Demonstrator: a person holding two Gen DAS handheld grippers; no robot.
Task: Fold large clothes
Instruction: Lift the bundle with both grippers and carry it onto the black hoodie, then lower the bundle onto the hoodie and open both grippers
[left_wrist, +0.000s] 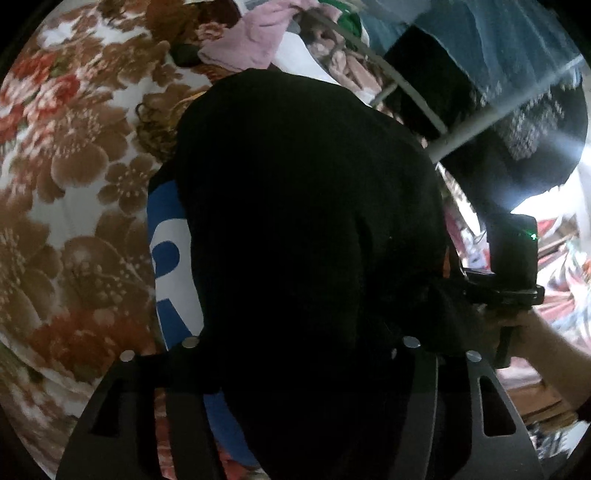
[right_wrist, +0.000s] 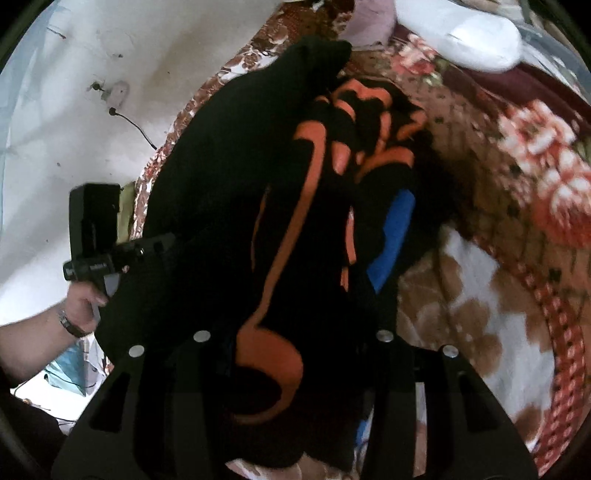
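A large black garment (left_wrist: 295, 203) with a blue panel bearing a white letter (left_wrist: 168, 258) hangs bunched over a floral blanket. It fills the space between the fingers of my left gripper (left_wrist: 301, 328) and hides the tips, so the grip cannot be read. In the right wrist view the same garment (right_wrist: 221, 184) shows orange print (right_wrist: 306, 177) and a blue patch (right_wrist: 395, 236). It rises from between the fingers of my right gripper (right_wrist: 291, 328), which is shut on it. Each view catches the other gripper close beside the cloth, the right one (left_wrist: 513, 266) and the left one (right_wrist: 96, 236), each held by a hand.
A brown, red and white floral blanket (left_wrist: 74, 166) (right_wrist: 498, 258) covers the bed below. Pink and other clothes (left_wrist: 251, 33) are piled at the far end beside a metal rail (left_wrist: 406, 85). A white cloth (right_wrist: 472, 33) lies at the far right, and a white wall (right_wrist: 74, 92) stands to the left.
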